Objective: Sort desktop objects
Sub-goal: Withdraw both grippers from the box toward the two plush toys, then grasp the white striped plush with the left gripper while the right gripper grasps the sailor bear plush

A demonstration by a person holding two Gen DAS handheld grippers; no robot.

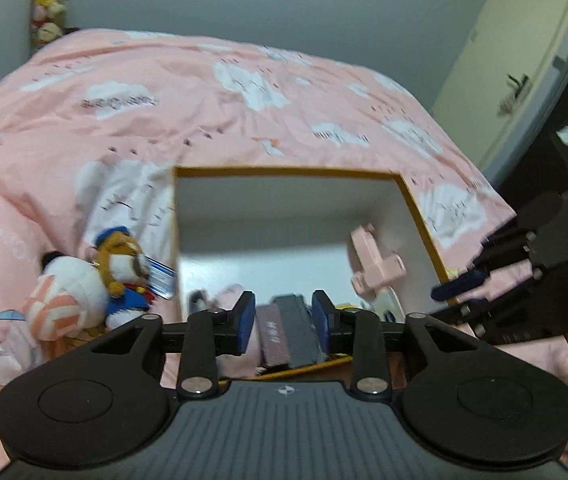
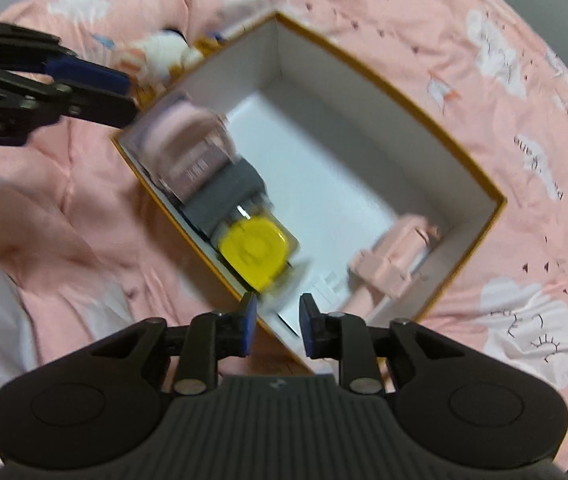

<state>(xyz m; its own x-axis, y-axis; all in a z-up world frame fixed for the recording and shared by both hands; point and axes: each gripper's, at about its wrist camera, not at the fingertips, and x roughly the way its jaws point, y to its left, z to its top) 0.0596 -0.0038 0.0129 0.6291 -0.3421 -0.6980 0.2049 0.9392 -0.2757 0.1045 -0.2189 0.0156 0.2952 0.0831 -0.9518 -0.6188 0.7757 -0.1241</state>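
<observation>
Box (image 2: pixel 367 92): open, orange-rimmed, white inside, on the pink bed cover (image 2: pixel 423 20)
Contents: yellow case (image 2: pixel 254 252), grey pouch (image 2: pixel 224 196), pink pouch (image 2: pixel 188 148) along one wall; pink gadget (image 2: pixel 395 256) in a corner
Left gripper (image 1: pixel 284 322): fingers spread, empty
Right gripper (image 2: pixel 278 324): fingers spread, empty
Plush toys (image 1: pixel 96 280): beside the box's outer wall

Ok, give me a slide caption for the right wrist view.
Right gripper, jaws open and empty, above an orange-edged box holding a yellow case on pink bedding.
</observation>
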